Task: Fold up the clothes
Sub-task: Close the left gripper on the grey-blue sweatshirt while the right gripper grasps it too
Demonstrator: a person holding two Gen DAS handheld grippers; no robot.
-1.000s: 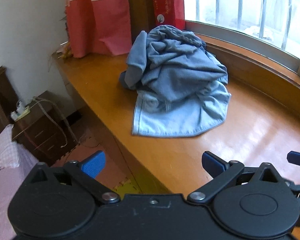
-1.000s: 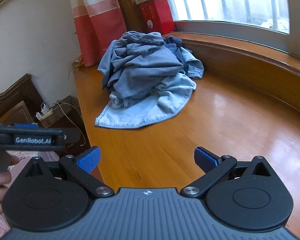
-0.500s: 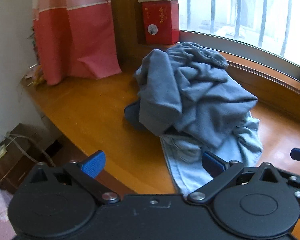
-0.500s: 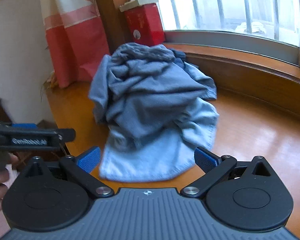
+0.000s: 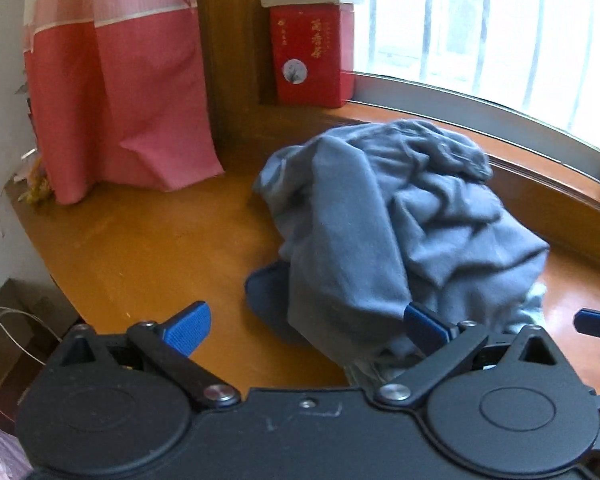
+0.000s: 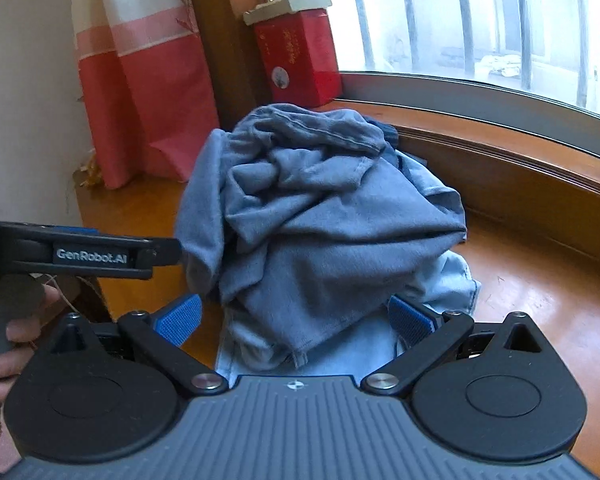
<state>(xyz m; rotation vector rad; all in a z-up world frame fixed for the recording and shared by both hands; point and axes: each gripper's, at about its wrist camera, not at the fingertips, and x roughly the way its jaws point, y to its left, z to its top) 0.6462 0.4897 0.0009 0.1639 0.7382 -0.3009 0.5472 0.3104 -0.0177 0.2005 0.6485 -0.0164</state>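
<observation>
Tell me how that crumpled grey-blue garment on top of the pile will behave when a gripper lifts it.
The grey-blue garment lies in soft, deep creases, so it will probably hang limp and unfurl rather than keep its shape. It drapes over the pale denim piece beneath, so it may drag that along. Its matte knit looks grippy, so slipping from the open right gripper once it closes seems unlikely.

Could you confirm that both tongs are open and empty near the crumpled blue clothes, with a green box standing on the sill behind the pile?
Not quite: the box is red, not green, as the left wrist view shows clearly. The rest holds: the left tongs and right tongs are both open and empty near the crumpled blue clothes, and the box stands on the sill behind the pile.
</observation>
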